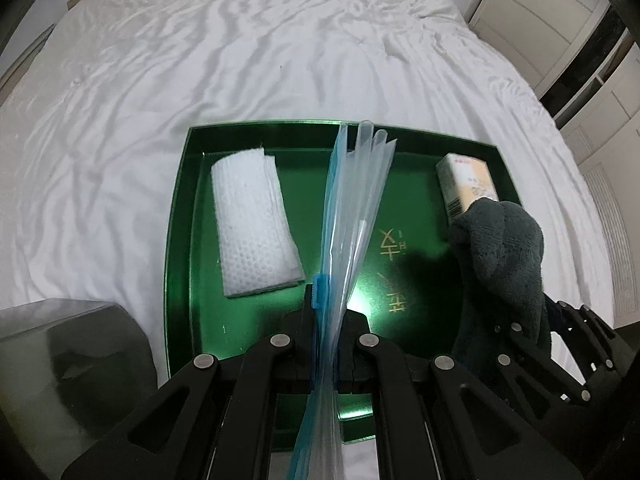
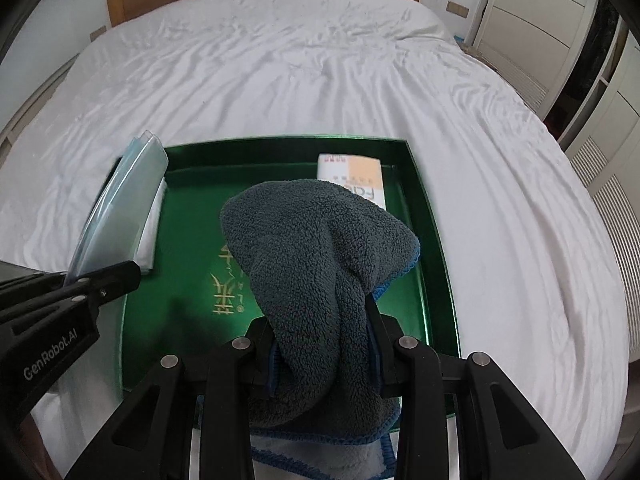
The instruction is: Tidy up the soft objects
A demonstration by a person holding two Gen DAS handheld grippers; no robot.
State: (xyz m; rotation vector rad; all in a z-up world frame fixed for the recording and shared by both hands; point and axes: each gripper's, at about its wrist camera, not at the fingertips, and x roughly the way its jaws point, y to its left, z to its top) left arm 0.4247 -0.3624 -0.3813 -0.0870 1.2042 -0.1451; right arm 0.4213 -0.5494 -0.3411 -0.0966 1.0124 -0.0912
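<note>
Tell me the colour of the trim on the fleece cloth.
Blue trim on the dark grey fleece cloth; clearest in the right wrist view.

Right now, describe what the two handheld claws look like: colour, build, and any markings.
Both the left claw and the right claw are matte black, built from angular linkage bars with cut-out slots, joined by round silver pivot pins. White "GenRobot.AI" lettering runs along the left claw's side in the right wrist view. No cables or sleeves show.

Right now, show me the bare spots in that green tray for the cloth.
Free: the tray floor's middle strip with gold lettering, between the folded white towel and tissue pack; also the near floor below the towel. Crowded: far right corner, where the grey cloth overhangs the pack.
</note>
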